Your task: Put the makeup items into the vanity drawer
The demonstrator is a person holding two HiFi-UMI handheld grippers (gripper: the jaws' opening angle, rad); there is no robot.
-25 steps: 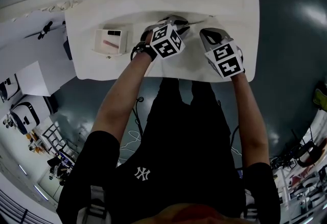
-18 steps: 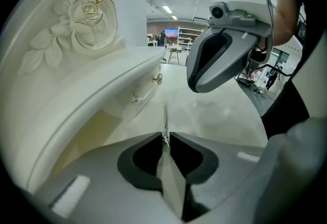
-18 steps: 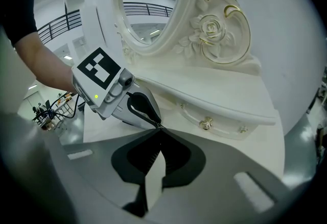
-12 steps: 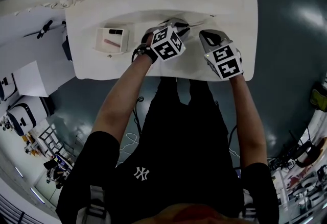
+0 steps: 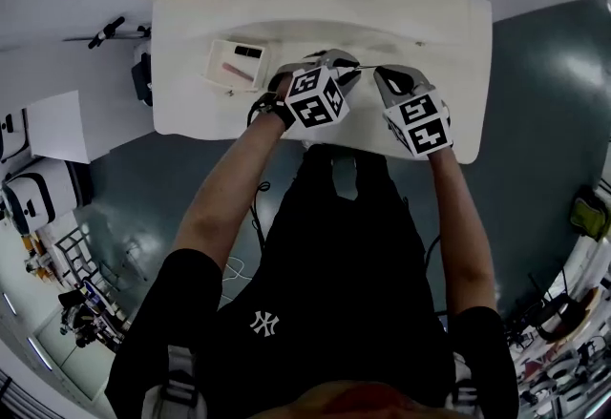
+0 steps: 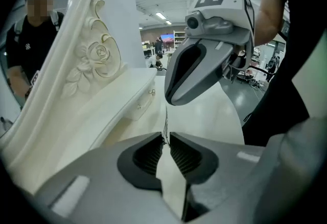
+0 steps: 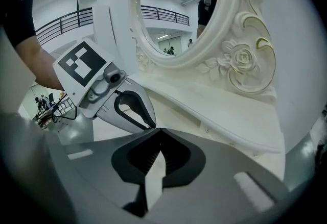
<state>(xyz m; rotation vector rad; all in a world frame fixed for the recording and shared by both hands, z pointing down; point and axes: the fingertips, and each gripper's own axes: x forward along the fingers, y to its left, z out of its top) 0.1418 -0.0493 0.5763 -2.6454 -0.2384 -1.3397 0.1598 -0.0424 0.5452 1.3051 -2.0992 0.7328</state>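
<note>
The white vanity (image 5: 449, 26) fills the top of the head view. A small open drawer (image 5: 218, 73) on its left holds a pink item (image 5: 235, 71) and a dark one (image 5: 250, 52). My left gripper (image 5: 346, 62) and right gripper (image 5: 380, 73) hover tip to tip over the middle of the tabletop. In the left gripper view my left gripper (image 6: 165, 137) is shut on a thin dark strand (image 6: 165, 123) that runs up toward the right gripper's tip. My right gripper (image 7: 156, 129) is shut; no strand shows in its own view.
An oval mirror (image 7: 179, 8) in a carved frame (image 7: 240, 65) stands at the back of the vanity. A low shelf with a small closed drawer and knob (image 6: 152, 92) runs under it. The person's legs (image 5: 344, 217) stand against the front edge. Grey floor lies around.
Both grippers have risen a little and drifted toward the back of the vanity, staying tip to tip. The head view has shifted, so the vanity sits further right.
</note>
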